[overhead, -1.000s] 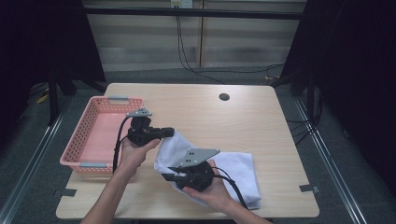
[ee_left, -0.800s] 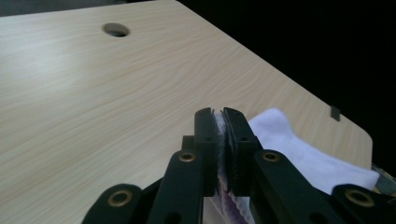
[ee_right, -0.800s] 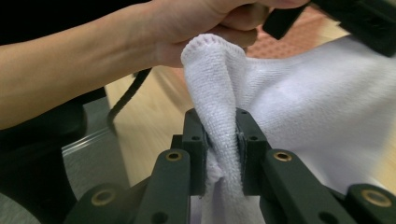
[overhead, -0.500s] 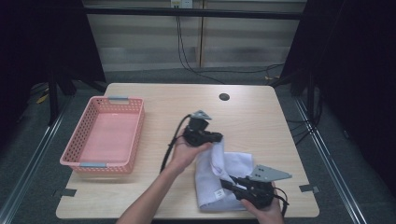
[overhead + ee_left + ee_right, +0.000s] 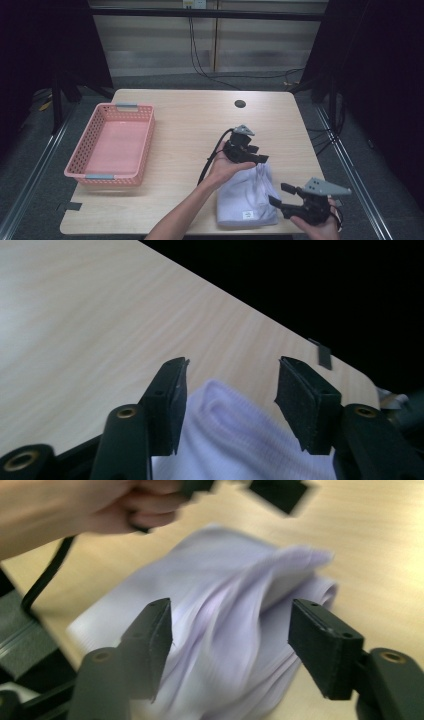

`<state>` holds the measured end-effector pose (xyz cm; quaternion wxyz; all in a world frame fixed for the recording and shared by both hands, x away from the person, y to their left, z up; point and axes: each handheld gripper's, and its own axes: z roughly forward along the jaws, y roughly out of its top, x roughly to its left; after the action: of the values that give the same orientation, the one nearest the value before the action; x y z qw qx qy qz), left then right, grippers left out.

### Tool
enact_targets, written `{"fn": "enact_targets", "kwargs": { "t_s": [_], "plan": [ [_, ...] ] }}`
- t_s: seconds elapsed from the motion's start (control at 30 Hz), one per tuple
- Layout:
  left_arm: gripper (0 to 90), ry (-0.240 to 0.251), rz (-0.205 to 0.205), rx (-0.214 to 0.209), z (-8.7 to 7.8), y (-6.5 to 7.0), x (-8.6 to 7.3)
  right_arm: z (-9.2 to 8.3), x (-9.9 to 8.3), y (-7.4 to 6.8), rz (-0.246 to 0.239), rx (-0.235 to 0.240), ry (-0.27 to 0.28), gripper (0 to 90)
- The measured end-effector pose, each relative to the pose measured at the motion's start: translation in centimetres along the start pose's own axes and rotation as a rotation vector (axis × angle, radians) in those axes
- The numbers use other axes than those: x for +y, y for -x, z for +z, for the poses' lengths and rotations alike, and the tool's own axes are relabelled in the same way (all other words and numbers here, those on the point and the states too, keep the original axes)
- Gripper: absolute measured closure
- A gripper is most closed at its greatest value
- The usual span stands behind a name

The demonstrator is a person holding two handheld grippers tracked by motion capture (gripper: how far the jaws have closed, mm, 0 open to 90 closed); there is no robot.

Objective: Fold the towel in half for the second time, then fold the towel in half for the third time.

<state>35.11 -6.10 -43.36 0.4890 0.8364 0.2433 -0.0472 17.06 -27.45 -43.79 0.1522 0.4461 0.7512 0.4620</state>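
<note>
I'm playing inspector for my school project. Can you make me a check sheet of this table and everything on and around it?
Surface: light wooden table, with a small dark round hole near the far edge.
Job's things: folded white cloth lying at the near right, a small label on its near edge.
Clutter: pink basket at the left, nothing inside.
Grippers: left gripper open at the cloth's far end, jaws have just been opening, cloth between them but not pinched; right gripper open beside the cloth's near right edge, jaws also just opened.
Cables: black cable trailing from the left gripper; more cables on the floor behind.
Surroundings: dark curtains, grey floor.
</note>
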Motion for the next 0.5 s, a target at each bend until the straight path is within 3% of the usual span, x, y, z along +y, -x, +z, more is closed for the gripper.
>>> {"fn": "enact_targets", "kwargs": {
  "t_s": [0.07,0.1,0.13,0.17,0.2,0.27,0.3,0.33,0.4,0.43,0.5],
  "plan": [
    [42.3,0.005,-0.002,0.011,-1.5,-0.2,-0.4,1.0,1.1,1.2,0.005,-0.016,0.012,32.6],
    [41.9,0.003,0.005,0.027,-2.5,-0.3,-0.9,3.0,2.2,2.5,0.007,-0.020,-0.011,31.2],
    [41.9,0.000,0.006,0.033,-3.0,-0.2,-1.2,3.0,2.2,2.5,0.007,-0.020,-0.011,31.2],
    [41.8,0.000,0.010,0.036,-3.7,-0.2,-1.8,4.7,3.2,3.2,-0.001,-0.023,-0.051,29.1],
    [41.8,-0.005,0.014,0.032,-4.2,-0.2,-2.2,4.7,3.2,3.2,-0.001,-0.023,-0.051,29.1],
    [41.1,-0.009,0.016,0.030,-5.7,0.0,-3.8,6.7,4.1,3.8,-0.025,-0.060,-0.089,28.2],
    [40.3,-0.023,0.019,0.034,-6.2,0.1,-4.5,8.4,4.8,4.9,-0.026,-0.074,-0.123,26.5],
    [40.3,-0.037,0.021,0.031,-6.8,0.4,-5.2,8.4,4.8,4.9,-0.026,-0.074,-0.123,26.5],
    [37.7,-0.074,0.024,0.013,-8.3,1.4,-7.5,10.5,4.8,6.6,-0.019,-0.089,-0.186,25.2],
    [36.5,-0.074,0.024,0.013,-8.3,1.4,-7.5,10.5,4.8,6.6,-0.019,-0.089,-0.186,25.2],
    [34.7,-0.114,0.043,0.009,-9.4,2.3,-9.6,10.9,4.0,7.5,-0.028,-0.045,-0.193,23.3]
  ]
}}
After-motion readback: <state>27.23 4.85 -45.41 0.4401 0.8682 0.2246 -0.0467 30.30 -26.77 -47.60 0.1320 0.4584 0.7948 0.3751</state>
